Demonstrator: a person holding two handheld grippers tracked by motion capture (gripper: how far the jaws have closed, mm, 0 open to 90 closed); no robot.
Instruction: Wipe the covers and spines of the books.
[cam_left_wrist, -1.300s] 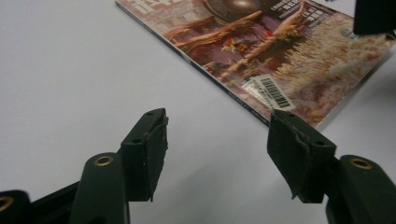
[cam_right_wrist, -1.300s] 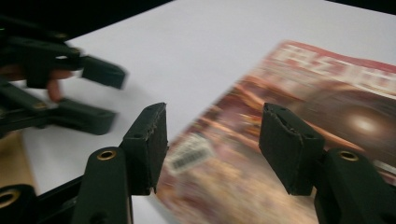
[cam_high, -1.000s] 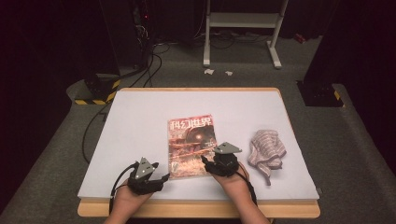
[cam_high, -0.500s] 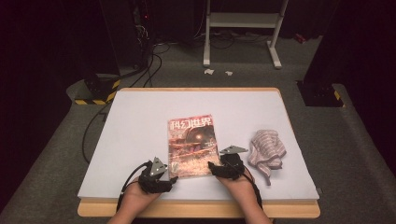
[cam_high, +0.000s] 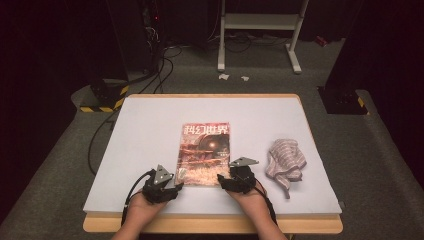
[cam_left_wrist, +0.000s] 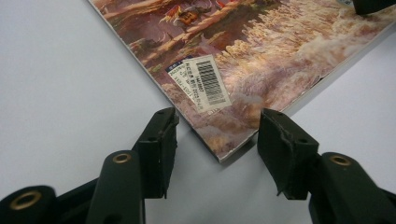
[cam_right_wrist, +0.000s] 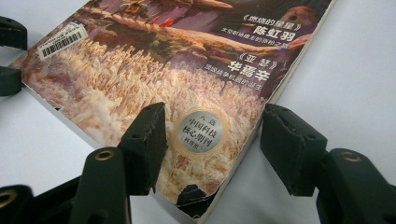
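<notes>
— Where is the magazine (cam_high: 205, 152) right now?

— Flat on the white table (cam_high: 145, 130), cover up, near the middle and toward my edge. It lies where it lay a second ago. The crumpled striped cloth (cam_high: 285, 161) sits apart to its right, also unmoved.

— And your grippers?

— Both have crept in toward the near corners. My left gripper (cam_left_wrist: 217, 137) was well off to the left a second ago; now its jaws stand wide apart on either side of the near left corner by the barcode sticker (cam_left_wrist: 201, 83), gripping nothing. My right gripper (cam_right_wrist: 212, 135) has its jaws just as wide over the near right corner, one above the cover beside the round silver seal (cam_right_wrist: 201, 131), the other off the spine edge.

— Is either touching the magazine?

— I can't tell; neither has closed on it.
</notes>
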